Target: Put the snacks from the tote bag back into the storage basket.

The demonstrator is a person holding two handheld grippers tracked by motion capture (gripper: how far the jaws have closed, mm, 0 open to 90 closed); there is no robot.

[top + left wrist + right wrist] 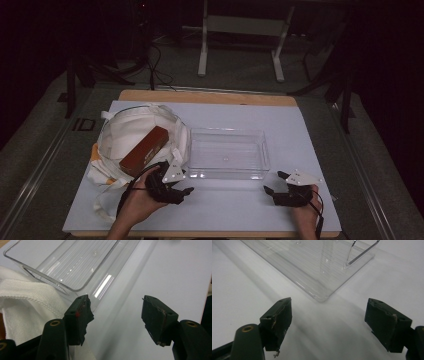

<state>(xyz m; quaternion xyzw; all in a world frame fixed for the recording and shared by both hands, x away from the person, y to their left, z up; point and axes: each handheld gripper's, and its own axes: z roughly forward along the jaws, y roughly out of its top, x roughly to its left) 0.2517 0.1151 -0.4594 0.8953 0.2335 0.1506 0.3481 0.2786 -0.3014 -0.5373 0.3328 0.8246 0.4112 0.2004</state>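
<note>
The brown box (144,150) is seen lying tilted on the open mouth of the white cloth bag (125,132), at the left of the table (300,135), with the clear plastic tray (227,152) just beside the bag on the right. The left gripper (181,192) is held just in front of the bag's near edge, its jaws parted with nothing between them; in the left gripper view the bag's webbing strap (32,291) lies close to one pad. The right gripper (276,183) is rested near the tray's front right corner, its jaws likewise spread and empty.

Several risks are judged likely from here. The strap or loose cloth could be caught along with the box if the left jaws are closed low, so that the bag is dragged. The box, resting on soft fabric, could be tipped deeper into the bag by a careless approach. The light tray could be nudged off its place if it is struck during a transfer.
</note>
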